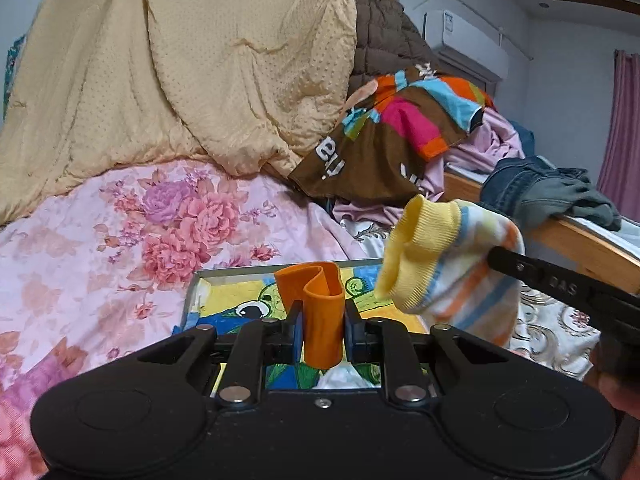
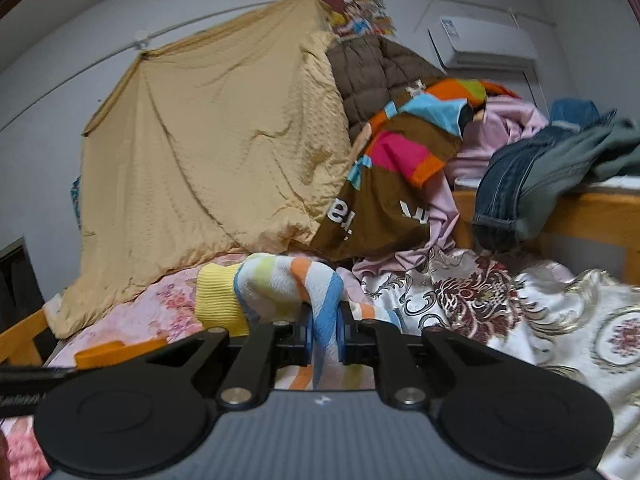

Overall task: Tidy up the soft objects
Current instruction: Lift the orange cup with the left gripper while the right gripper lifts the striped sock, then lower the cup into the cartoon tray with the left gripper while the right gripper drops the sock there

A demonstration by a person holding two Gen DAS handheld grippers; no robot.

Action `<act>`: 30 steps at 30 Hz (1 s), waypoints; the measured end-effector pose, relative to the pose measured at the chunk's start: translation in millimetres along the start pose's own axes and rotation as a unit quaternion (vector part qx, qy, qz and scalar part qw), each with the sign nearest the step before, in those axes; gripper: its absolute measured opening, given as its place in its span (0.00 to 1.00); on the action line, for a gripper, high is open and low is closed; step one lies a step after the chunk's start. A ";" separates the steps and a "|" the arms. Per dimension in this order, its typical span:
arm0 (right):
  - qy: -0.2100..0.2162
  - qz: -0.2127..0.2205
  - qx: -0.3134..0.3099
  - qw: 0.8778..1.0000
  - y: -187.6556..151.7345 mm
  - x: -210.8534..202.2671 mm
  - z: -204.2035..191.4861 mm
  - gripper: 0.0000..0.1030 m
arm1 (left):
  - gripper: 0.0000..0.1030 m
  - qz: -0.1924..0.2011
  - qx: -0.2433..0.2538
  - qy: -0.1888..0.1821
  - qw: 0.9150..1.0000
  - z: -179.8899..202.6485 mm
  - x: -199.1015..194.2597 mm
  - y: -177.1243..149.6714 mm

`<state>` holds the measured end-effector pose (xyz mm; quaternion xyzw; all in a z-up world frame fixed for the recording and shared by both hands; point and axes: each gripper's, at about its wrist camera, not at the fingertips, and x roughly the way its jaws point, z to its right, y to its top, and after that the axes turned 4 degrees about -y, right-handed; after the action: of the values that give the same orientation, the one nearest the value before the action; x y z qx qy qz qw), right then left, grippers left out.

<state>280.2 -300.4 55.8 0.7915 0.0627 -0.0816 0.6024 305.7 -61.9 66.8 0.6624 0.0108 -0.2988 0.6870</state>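
Observation:
In the left wrist view my left gripper (image 1: 323,320) is shut on a folded orange sock (image 1: 320,300), which stands up between the blue pads. My right gripper (image 1: 498,258) comes in from the right, holding a striped sock (image 1: 452,272) with a yellow cuff in the air beside the orange one. In the right wrist view my right gripper (image 2: 325,332) is shut on that striped sock (image 2: 276,284), whose yellow cuff droops to the left. The orange sock (image 2: 100,354) and a left gripper finger (image 2: 32,374) show at the lower left.
A cartoon-printed metal box (image 1: 224,296) lies on the pink floral bedsheet (image 1: 120,248) just under my left gripper. Behind are a beige quilt (image 1: 180,72), a brown multicoloured garment (image 1: 384,148) and pink cloth (image 1: 488,144). Jeans (image 1: 532,192) hang over a wooden bed rail (image 1: 580,244).

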 end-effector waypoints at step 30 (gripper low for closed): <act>0.038 -0.180 0.046 0.982 -48.4 128.0 37.3 0.25 | 0.30 -0.140 -0.093 0.009 0.986 -26.8 161.6 -33.1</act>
<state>393.9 -323.3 -25.8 0.7967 0.2236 -0.1613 0.5378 434.5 -99.5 -32.7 0.5903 0.1369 -0.3838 0.6968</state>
